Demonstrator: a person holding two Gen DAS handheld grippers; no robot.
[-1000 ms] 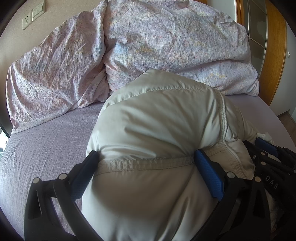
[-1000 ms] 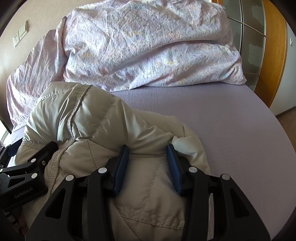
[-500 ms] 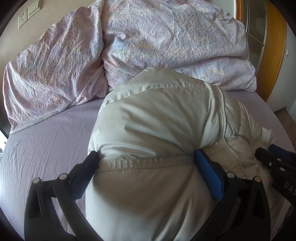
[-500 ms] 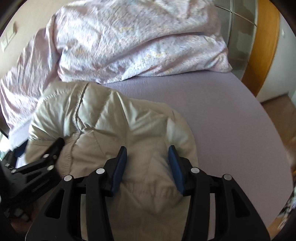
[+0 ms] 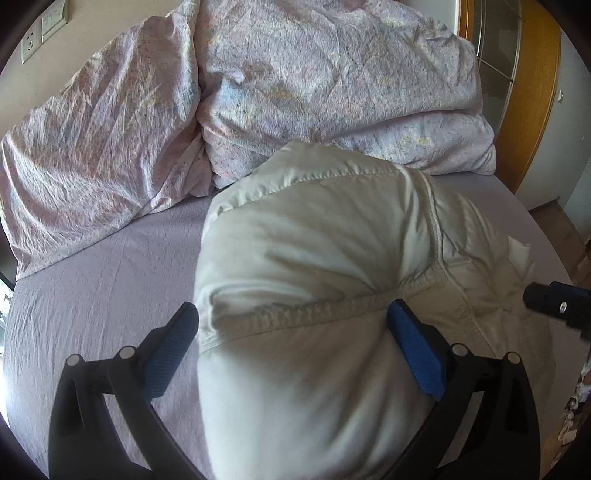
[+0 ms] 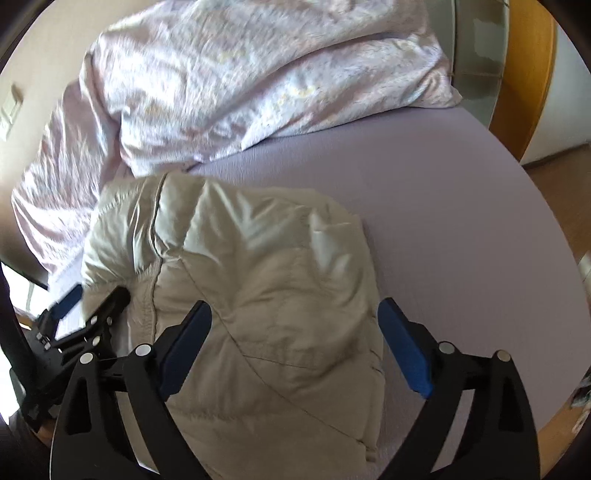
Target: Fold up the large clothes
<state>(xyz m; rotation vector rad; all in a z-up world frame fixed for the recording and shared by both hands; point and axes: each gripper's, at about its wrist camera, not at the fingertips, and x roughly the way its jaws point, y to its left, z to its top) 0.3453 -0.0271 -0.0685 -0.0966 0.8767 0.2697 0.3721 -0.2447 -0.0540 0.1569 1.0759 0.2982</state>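
Note:
A beige puffer jacket [image 5: 314,240] lies bundled on the lilac bed sheet [image 5: 92,277]. My left gripper [image 5: 295,332] straddles its near end at a stitched seam, with both blue pads against the puffy fabric. In the right wrist view the jacket [image 6: 258,258] lies under my right gripper [image 6: 295,325]. That gripper's jaws are opening, stand wide, and their pads are clear of the cloth. The left gripper [image 6: 85,321] shows at the jacket's left edge. The right gripper's tip [image 5: 554,302] appears at the far right of the left wrist view.
A crumpled pale floral duvet [image 5: 295,92] is heaped along the far side of the bed, touching the jacket's far end. A wooden frame with glass panels [image 6: 532,55] stands at the right. Wall sockets [image 5: 40,29] sit top left. Bare sheet [image 6: 461,184] spreads right of the jacket.
My right gripper's jaws have spread wide and let go of the jacket, and it has lifted and rolled. The left gripper has stayed at the seam.

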